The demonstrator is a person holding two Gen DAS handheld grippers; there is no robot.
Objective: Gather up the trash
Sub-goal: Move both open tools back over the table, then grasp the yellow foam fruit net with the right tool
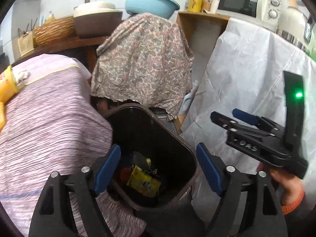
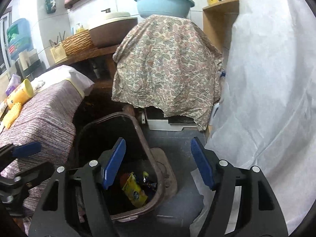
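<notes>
A dark brown bin [image 1: 177, 136] stands open on the floor beside a table with a striped purple cloth [image 1: 49, 128]. A yellow wrapper [image 1: 143, 181] and other scraps lie at the bin's bottom. My left gripper [image 1: 158, 167] hangs open over the bin mouth with nothing between its blue pads. My right gripper [image 2: 158, 164] is open too and empty, above the bin's right rim [image 2: 142, 134], where the yellow wrapper [image 2: 134, 189] shows again. On the table a yellow cup [image 2: 21, 93] lies on its side next to a crumpled tissue [image 2: 38, 84] and a yellow ridged piece [image 2: 11, 114].
Behind the bin stands something draped in a floral cloth [image 1: 144, 63], with a blue basin [image 1: 150, 2] on top. A white sheet [image 1: 246, 75] hangs at the right under a microwave [image 1: 248, 2]. A hand [image 1: 290, 185] holds the right gripper [image 1: 225, 116].
</notes>
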